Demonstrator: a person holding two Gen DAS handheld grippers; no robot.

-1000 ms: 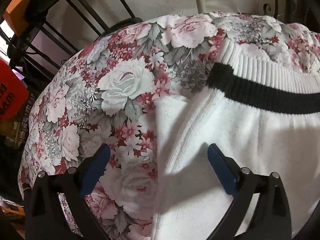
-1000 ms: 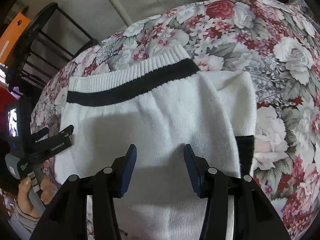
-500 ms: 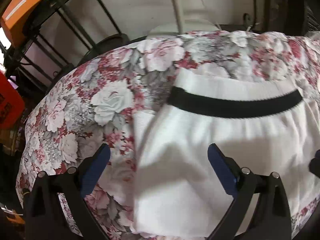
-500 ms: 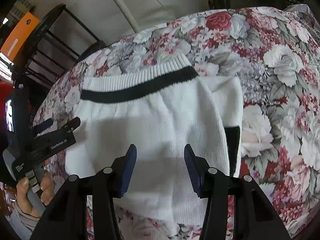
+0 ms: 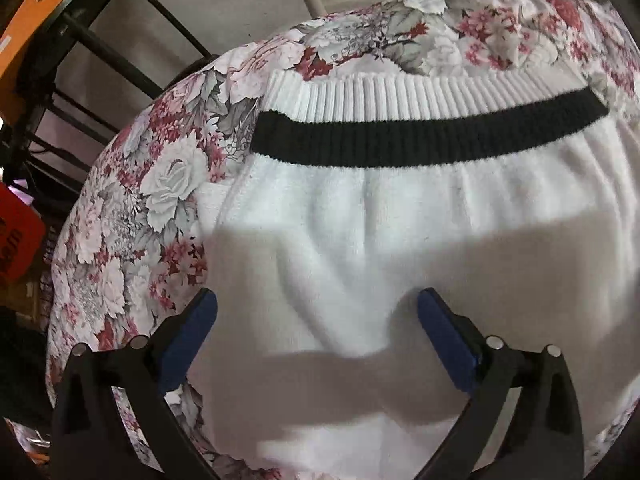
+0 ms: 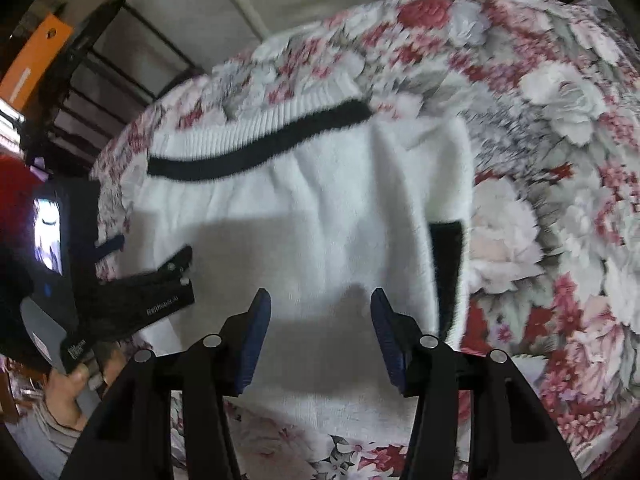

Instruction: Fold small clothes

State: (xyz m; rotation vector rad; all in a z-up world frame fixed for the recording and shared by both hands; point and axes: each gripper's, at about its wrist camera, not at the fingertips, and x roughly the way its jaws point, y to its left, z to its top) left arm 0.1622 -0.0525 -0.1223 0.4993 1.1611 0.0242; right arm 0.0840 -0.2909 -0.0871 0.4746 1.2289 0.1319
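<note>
Sweater (image 5: 400,240) lies under both spread, empty claws.

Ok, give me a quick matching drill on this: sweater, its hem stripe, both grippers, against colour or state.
Things:
1. white sweater
2. hem stripe
3. left gripper
4. right gripper

States:
a. black, across the ribbed hem
b. open, wide apart over the sweater
c. sleeves folded in, on the floral cloth
d. open, narrower gap

Pairs: 1-c, 2-a, 3-b, 4-d
</note>
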